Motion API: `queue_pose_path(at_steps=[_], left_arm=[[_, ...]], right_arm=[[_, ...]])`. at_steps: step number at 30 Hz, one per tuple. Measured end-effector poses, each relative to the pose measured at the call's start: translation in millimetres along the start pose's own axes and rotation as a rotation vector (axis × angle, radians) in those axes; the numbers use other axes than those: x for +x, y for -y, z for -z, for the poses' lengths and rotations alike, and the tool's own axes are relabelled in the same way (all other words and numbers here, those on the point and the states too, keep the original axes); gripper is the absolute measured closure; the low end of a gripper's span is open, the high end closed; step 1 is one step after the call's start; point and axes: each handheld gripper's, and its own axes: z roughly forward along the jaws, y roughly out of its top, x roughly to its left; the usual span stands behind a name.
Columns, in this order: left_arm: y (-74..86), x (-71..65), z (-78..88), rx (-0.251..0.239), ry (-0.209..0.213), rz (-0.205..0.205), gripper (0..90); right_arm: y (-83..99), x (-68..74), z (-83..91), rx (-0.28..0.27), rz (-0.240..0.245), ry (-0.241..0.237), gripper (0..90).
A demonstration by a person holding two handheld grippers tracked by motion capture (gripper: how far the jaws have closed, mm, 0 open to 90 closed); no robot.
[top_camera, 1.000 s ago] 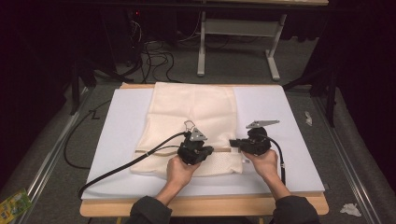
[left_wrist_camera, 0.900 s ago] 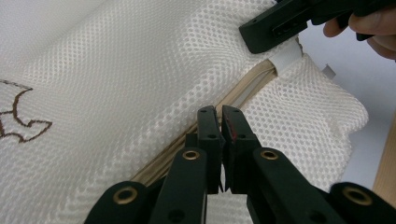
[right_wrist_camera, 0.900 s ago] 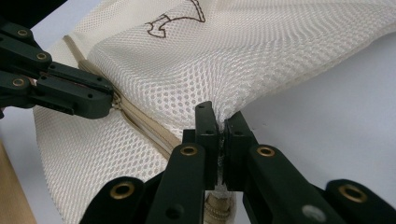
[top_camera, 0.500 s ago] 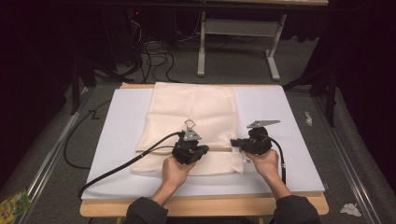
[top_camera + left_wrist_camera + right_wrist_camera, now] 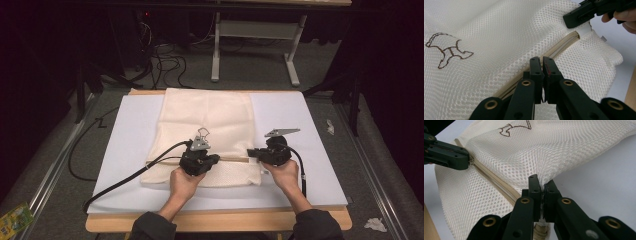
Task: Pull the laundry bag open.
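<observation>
High view first: a wooden table (image 5: 215, 222) carries a white mat (image 5: 310, 145) that covers nearly all of its top, and on the mat lies a cream mesh laundry bag (image 5: 210, 120), spread flat, reaching from the far edge to a little short of the near one. A beige zipper (image 5: 234, 159) runs crosswise over the bag's near part. The person's forearms come up from the bottom edge in dark sleeves. The left forearm slants inward and forward. The left hand (image 5: 183, 183) cups its tool from behind, low over the near part of the bag. The right forearm angles in from the outer side, and the right hand (image 5: 283, 173) sits at the bag's right edge with the wrist bent inward, so that its tool points across toward the other. Both hands rest low, close to the cloth.

The left gripper (image 5: 200, 159) sits on the zipper line around mid-bag, a black cable (image 5: 125, 180) trailing off to the left across the mat. In the left gripper view its jaws stand pinched together right at the zipper, on what looks like the slider, though the slider itself is hidden between them. The right gripper (image 5: 256, 154) is clamped on the bag's right-hand end of the zipper; the right gripper view shows mesh bunched between its closed jaws. A small brown stitched animal outline (image 5: 447, 48) marks the mesh beyond the zipper.
</observation>
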Motion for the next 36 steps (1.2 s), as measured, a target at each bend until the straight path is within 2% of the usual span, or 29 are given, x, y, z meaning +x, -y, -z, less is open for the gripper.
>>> queue_pose_path(at_steps=[10, 36], left_arm=[[2.5, 5.6, 7.5, -0.015, -0.007, 0.017, 87.2], [5.7, 12.8, 20.2, -0.027, -0.029, 0.019, 87.2]], right_arm=[[1.0, -1.2, -0.7, 0.005, -0.005, 0.007, 88.9], [0.5, -3.5, 0.7, -0.005, -0.008, 0.003, 88.9]])
